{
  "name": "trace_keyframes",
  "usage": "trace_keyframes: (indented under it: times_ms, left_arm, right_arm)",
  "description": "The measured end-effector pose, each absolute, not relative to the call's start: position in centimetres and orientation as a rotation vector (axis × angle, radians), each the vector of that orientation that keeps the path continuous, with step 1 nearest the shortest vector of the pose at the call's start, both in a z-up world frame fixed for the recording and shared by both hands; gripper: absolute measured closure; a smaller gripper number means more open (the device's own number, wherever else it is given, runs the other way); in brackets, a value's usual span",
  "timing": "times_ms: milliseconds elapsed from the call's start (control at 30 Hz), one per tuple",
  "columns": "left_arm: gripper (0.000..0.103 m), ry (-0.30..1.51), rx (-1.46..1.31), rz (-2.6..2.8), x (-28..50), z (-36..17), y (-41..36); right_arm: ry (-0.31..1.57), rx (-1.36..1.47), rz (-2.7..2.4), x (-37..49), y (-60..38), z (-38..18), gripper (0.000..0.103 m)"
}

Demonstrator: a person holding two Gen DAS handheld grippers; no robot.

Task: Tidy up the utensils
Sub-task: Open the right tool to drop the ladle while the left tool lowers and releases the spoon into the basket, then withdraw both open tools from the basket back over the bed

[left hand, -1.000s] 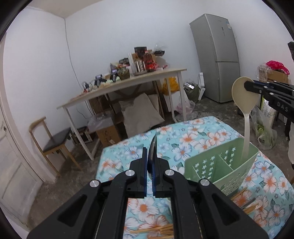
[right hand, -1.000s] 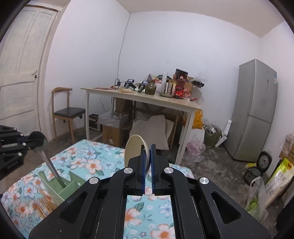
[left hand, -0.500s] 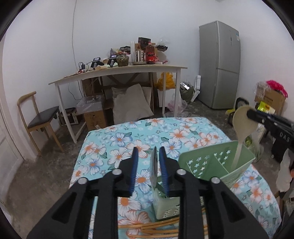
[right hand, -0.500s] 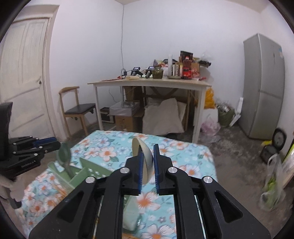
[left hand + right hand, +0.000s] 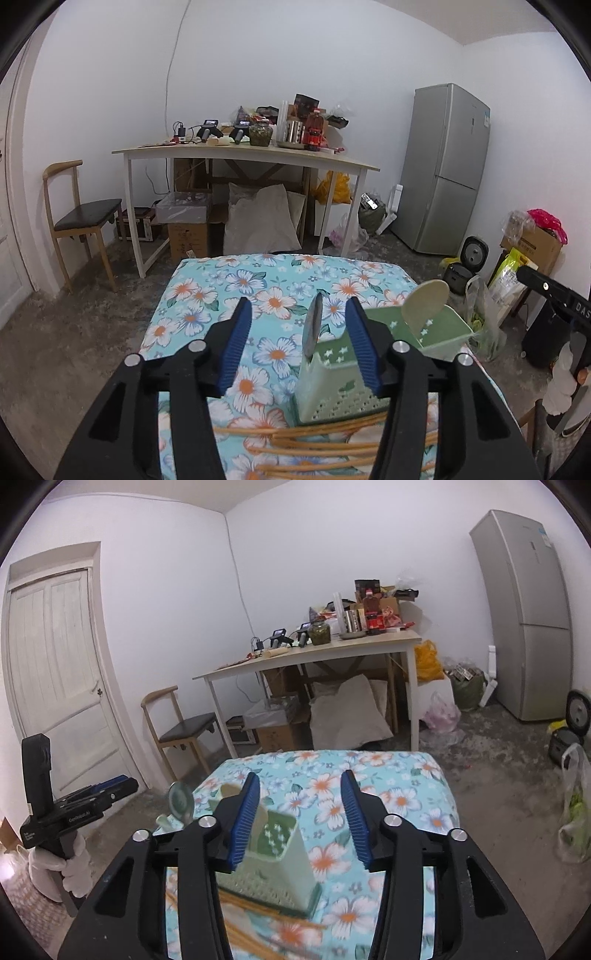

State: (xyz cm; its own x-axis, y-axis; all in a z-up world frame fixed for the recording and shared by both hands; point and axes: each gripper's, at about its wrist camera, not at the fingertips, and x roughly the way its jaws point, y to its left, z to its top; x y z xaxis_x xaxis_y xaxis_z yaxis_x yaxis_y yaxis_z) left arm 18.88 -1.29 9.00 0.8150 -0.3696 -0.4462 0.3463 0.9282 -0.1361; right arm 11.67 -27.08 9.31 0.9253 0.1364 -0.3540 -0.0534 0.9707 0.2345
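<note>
On the floral cloth [image 5: 221,280], caddy [image 5: 332,384] stands beneath left hand-held gripper [image 5: 298,325].

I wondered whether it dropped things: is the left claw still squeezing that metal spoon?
No: the left gripper is spread wide, and the metal spoon stands free in the green caddy.

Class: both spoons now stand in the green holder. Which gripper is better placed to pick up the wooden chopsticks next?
Probably left: the open left gripper faces the wooden chopsticks squarely; the open right gripper sees them off-centre, lower left.
</note>
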Motion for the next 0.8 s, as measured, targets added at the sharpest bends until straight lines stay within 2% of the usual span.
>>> trace_keyframes:
  times_ms: [133,200,800]
  left_arm:
    - [0.043,0.494,-0.059,-0.381,17.0,8.6,0.0]
    - [0.04,0.509,-0.067,-0.38,16.1,8.0,0.6]
    - [0.032,0.702,-0.077,-0.335,13.7,-0.8,0.1]
  right_arm:
    - [0.418,0.24,0.102,9.4,-26.7,8.3,0.043]
    - [0.467,0.248,0.105,8.3,-26.2,7.1,0.04]
    - [0.888,0.4,0.084,5.0,-21.7,-5.2,0.04]
